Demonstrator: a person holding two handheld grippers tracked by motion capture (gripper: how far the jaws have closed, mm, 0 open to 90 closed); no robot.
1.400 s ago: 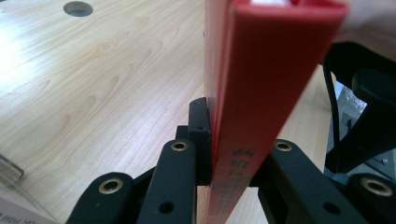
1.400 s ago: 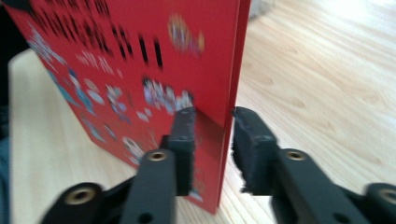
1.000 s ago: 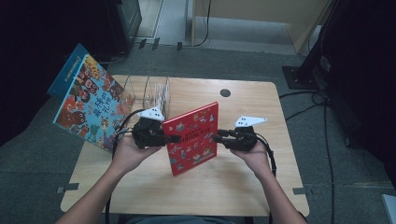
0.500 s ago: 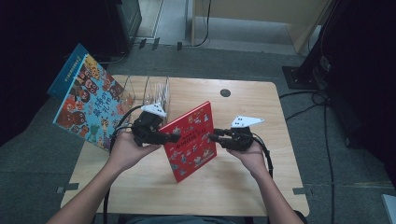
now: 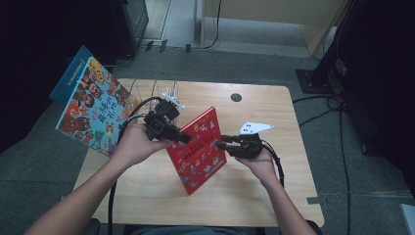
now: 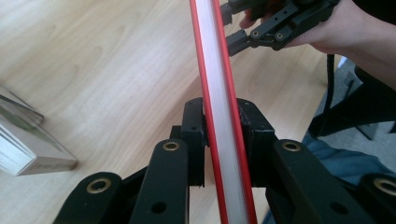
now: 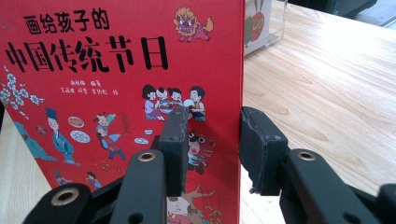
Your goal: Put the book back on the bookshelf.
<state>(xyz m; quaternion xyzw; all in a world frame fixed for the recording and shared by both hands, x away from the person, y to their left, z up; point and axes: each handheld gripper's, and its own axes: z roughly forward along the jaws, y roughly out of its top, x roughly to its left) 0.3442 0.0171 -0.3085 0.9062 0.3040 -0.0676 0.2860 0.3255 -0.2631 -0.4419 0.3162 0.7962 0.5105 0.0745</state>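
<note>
Between left tongs (image 6: 219,140), flat glossy red book (image 6: 219,93)

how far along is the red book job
Done: the red book is up off the table. In hand: the left gripper clamps its edge; the right gripper straddles the opposite edge, a gap on one side. Left: setting it in the clear rack, probably.

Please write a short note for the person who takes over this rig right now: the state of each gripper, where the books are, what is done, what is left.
Left gripper: shut on the red book, at its edge.
Right gripper: open, jaws astride the book's other edge, pads not pressing.
The red book stands tilted above the table.
The blue book leans at the table's left, beside the clear rack.
Done: red book lifted.
Left: probably placing it; no spot is evident yet.
</note>
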